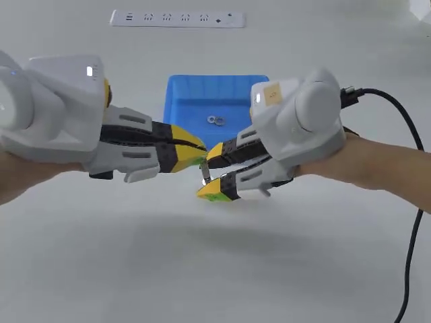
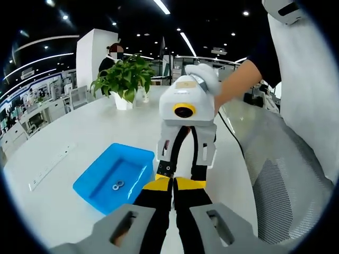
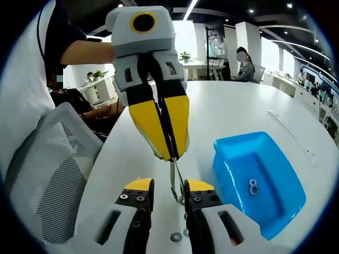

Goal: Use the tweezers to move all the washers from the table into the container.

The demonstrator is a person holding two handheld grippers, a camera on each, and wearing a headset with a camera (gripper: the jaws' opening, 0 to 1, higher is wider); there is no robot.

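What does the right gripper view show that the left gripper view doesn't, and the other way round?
Right gripper view, not the left one: the tweezers pinched by the left gripper between its yellow fingers, pointing down at the table, and a loose washer lying on the table. Left gripper view, not the right one: a potted plant and the right gripper seen from the front. Both: the blue container with two washers inside.
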